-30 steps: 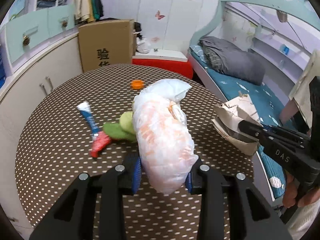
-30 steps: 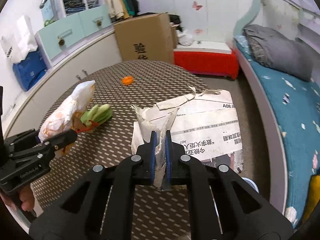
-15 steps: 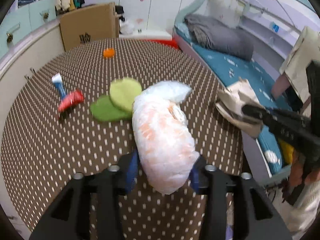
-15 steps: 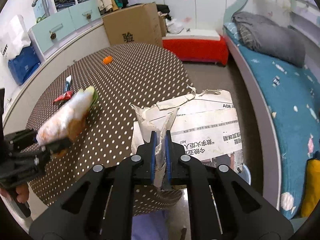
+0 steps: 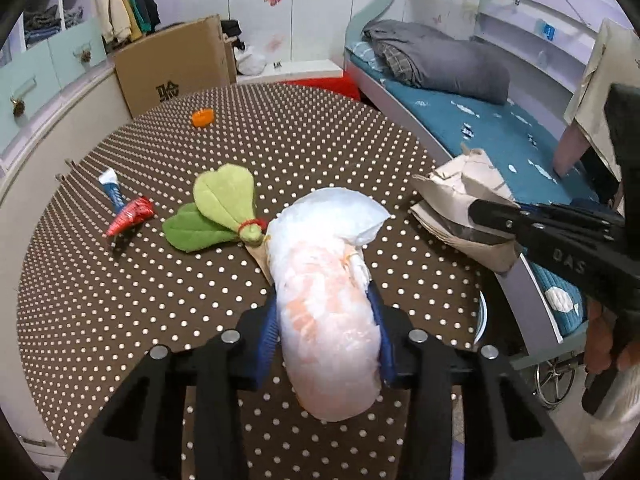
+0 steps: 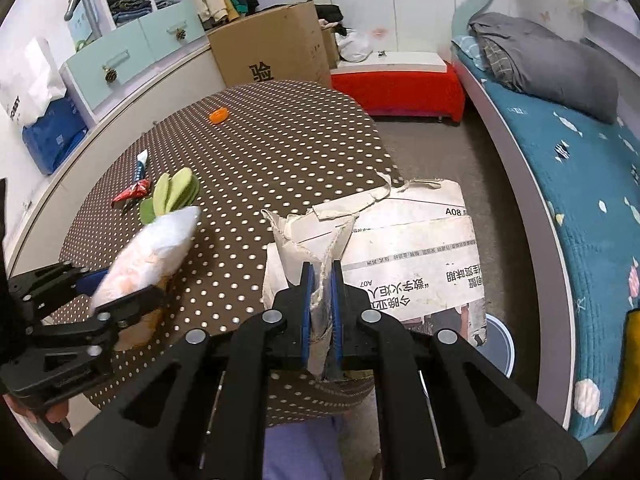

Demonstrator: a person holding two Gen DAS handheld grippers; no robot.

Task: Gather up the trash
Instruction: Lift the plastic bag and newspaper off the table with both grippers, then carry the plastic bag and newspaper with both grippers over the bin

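Two pieces of trash are in hand. From the left wrist view, the left gripper (image 5: 326,330) has its blue pads against a lumpy white-and-orange plastic bag (image 5: 328,304), jaws closing, lifted above the brown polka-dot table (image 5: 280,128), probably for carrying off. A green plush leaf toy (image 5: 220,208) lies behind. From the right wrist view, the right gripper (image 6: 321,312) is clamped tight on a crumpled printed newspaper (image 6: 400,256), hanging past the table edge.

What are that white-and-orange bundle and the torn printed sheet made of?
The white-and-orange crinkly bundle looks like thin, translucent plastic film: glossy and wrinkled. The torn printed sheet looks like matte newsprint paper: ragged edges, printed characters, a page number.
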